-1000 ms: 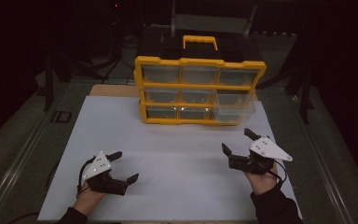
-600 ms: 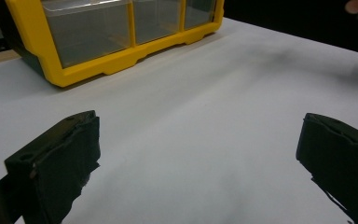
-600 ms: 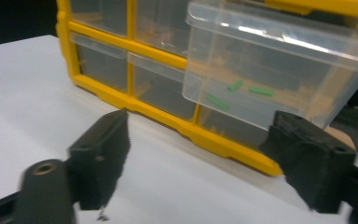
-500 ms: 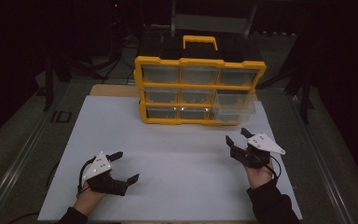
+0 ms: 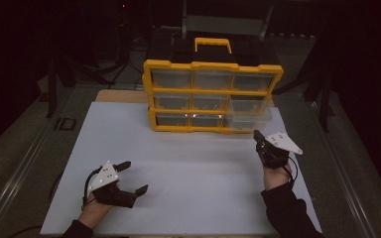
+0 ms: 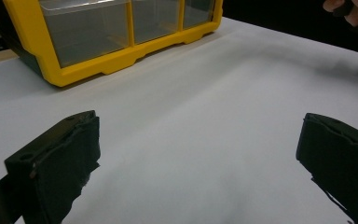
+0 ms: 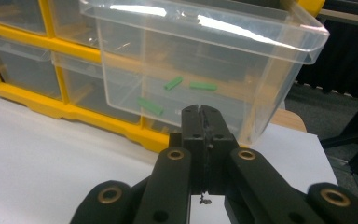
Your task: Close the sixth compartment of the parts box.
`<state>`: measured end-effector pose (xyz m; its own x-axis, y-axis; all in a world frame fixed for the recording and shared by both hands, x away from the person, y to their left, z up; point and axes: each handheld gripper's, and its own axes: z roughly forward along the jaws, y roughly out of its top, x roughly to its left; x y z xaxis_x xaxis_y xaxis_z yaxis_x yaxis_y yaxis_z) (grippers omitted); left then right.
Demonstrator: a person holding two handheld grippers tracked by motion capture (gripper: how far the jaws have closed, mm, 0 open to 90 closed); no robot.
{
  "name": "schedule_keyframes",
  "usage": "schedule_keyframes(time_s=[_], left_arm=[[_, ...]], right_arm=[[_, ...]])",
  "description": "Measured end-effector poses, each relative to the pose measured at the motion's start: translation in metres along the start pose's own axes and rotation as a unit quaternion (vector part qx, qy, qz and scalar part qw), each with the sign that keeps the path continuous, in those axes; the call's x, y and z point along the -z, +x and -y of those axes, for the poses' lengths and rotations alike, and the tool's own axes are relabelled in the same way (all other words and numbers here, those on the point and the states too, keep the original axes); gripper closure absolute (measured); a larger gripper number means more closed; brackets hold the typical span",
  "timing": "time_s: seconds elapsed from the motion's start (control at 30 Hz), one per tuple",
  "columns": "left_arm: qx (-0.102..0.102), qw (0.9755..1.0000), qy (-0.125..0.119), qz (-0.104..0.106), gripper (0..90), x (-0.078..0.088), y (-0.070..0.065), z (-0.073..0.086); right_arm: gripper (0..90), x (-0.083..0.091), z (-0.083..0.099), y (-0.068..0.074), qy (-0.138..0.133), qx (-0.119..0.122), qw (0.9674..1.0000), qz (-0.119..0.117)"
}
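Two tools over a white bench (image 5: 188, 163). Left tool (image 5: 131, 179) low at the near left, jaws spread wide with nothing between them, well apart from the yellow drawer cabinet (image 5: 211, 94) standing at the far middle. Right tool (image 7: 199, 112) at the right, jaws just closed, pressed flat together and gripping nothing, tips just in front of the clear drawer (image 7: 200, 65) pulled out from the cabinet's lower right corner. Three small green pieces (image 7: 177, 95) lying loose inside that drawer. Contact between tips and drawer front impossible to tell.
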<state>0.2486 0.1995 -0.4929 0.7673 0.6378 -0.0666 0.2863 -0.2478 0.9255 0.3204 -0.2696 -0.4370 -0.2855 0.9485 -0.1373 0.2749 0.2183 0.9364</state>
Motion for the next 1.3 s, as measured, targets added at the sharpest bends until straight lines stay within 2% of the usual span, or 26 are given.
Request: schedule_keyframes(time_s=[0.73,1.07,1.3], left_arm=[[0.004,1.0,-0.001,0.001,0.0,0.0,0.001,0.0],[0.005,1.0,-0.001,0.001,0.0,0.0,0.001,0.001],[0.005,1.0,-0.001,0.0,0.0,0.0,0.001,0.001]], right_arm=[[90.0,-0.027,-0.008,-0.004,0.012,-0.003,0.9996,0.024],[90.0,-0.039,-0.013,-0.007,0.016,-0.016,0.9995,0.024],[90.0,-0.048,-0.016,-0.01,0.019,-0.013,0.9995,0.02]])
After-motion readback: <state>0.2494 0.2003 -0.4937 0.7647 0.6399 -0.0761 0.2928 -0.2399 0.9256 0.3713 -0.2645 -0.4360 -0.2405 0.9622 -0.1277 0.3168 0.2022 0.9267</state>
